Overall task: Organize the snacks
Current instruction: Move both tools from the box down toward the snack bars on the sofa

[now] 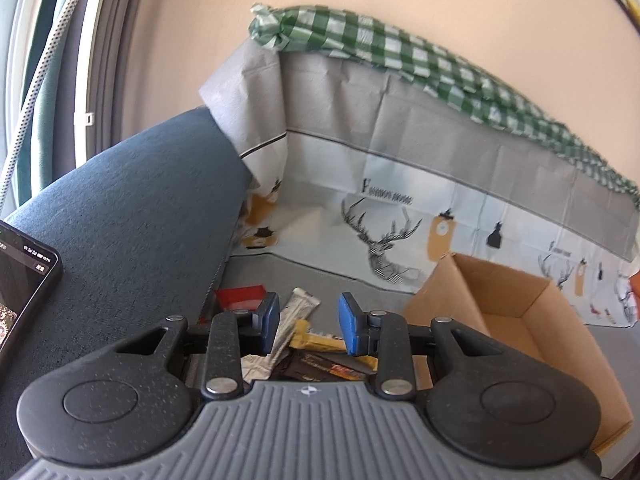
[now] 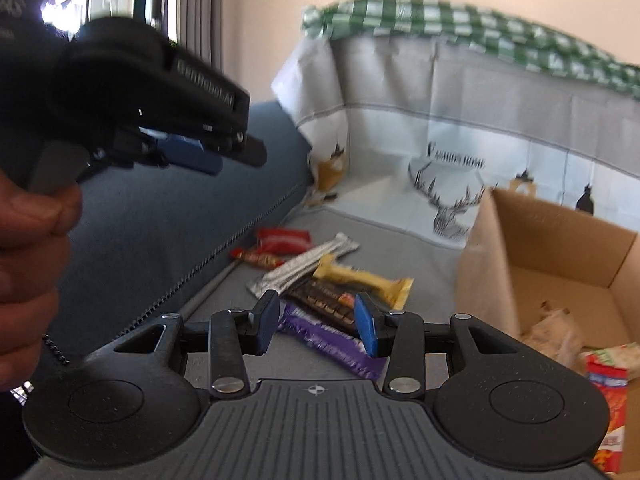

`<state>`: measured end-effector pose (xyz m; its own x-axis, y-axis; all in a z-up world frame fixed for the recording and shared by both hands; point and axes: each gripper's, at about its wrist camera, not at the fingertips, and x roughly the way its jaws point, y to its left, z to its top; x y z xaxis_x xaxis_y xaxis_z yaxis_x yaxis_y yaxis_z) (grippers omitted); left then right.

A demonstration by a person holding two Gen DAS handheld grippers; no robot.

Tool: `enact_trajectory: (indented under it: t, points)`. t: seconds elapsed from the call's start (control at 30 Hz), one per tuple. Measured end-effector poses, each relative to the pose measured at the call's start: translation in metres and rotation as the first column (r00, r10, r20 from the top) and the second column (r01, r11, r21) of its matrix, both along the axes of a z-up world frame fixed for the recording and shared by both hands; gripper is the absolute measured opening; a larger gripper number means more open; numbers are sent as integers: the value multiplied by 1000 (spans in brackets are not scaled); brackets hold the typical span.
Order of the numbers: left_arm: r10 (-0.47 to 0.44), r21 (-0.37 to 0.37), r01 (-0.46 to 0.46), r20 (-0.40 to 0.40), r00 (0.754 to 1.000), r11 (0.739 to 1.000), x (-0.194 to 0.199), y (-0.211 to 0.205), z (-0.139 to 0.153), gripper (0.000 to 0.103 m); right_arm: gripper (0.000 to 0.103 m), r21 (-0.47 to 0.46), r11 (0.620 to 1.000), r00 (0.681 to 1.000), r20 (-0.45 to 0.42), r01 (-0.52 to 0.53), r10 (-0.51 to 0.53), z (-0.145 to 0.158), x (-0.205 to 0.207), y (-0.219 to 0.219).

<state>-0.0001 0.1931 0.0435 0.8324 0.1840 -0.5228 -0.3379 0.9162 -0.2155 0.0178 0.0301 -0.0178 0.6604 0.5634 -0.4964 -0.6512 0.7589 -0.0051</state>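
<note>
Snack bars heaped beside the open box, both claws empty

Wrappers lie in a loose pile on the grey cloth ahead of me. My right gripper [image 2: 316,326] hangs just above the pile with its blue pads spread apart and nothing between them; the purple bar [image 2: 332,344] runs under that gap, with the dark brown bar [image 2: 324,300] just beyond it. The yellow bar [image 2: 368,282] lies across the far side of the brown one, and the silver stick packs [image 2: 304,266] slant away to the left. Further back, close to the blue cushion [image 2: 172,220], sit a red pack [image 2: 286,240] and a small red-and-orange bar [image 2: 258,258].

My left gripper [image 1: 309,322] is also released, jaws wide, held over the same heap; from the right camera I see it raised at the upper left, with my left hand [image 2: 28,240] round its grip.

To the right stands the cardboard box [image 2: 556,236], flaps up, with a crumpled clear wrapper [image 2: 556,332] and a red snack packet [image 2: 608,392] inside. A phone [image 1: 24,284] rests on the cushion at the left edge.
</note>
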Motion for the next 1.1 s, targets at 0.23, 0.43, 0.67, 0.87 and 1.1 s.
enact_trajectory:
  t: [0.23,0.43,0.67,0.87,1.1]
  points:
    - [40,-41,-42,-39,998,998,6,16,-10,36,63,-58,998,997,-73,26,-31,-21,36,28]
    - [45,-60,-49,-66,997,997,9,20,-13,37,72,-130,991,993,-112,28,-43,-46,64,48]
    - [44,-67,-49,-74,996,997,10,21,-15,38,71,-189,982,977,-204,20,-59,-69,80,53]
    - [61,-83,-67,-74,995,994,9,24,-16,38,23,-179,983,972,-236,-37,-7,-71,73,49]
    - [93,-125,-102,-78,993,987,3,32,-16,38,15,-126,990,958,-286,-66,27,-61,47,32]
